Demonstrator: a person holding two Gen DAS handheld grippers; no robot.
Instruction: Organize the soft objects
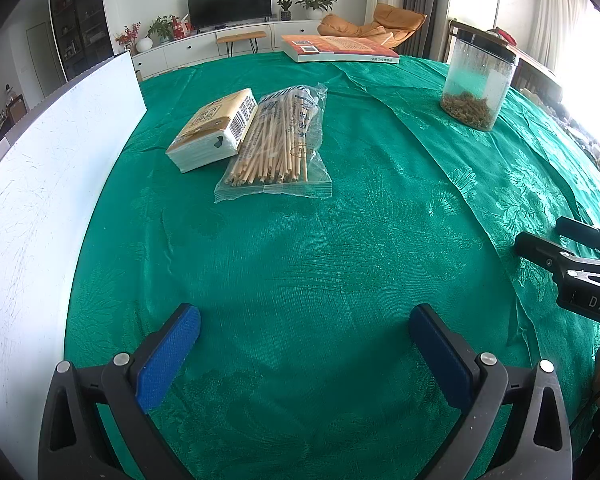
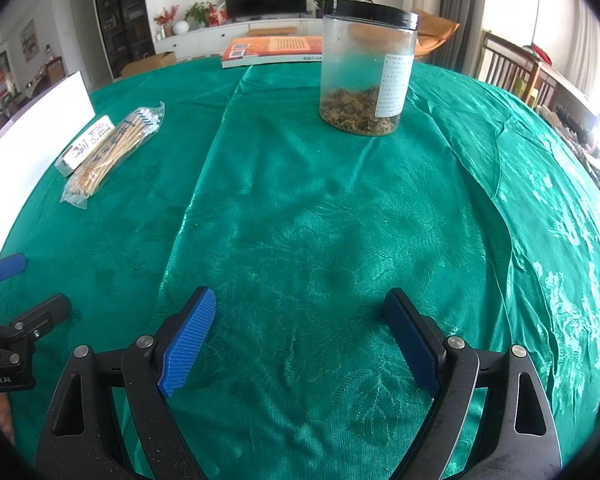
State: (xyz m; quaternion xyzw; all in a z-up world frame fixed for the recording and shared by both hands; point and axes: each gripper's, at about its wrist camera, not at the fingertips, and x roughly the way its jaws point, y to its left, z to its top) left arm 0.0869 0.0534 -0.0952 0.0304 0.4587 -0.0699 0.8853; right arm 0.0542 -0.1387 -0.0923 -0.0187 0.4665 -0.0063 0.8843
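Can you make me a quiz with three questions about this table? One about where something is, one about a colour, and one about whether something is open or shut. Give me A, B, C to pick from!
1. What lies right beside the tissue pack?
A. bag of cotton swabs
B. jar
C. book

2. What colour is the tablecloth?
A. red
B. green
C. yellow

3. How is the jar?
A. lid off
B. tipped over
C. upright, lid on

Answers: 1 A, the bag touches the pack's side. 2 B, green cloth covers the table. 3 C, it stands upright under its black lid.
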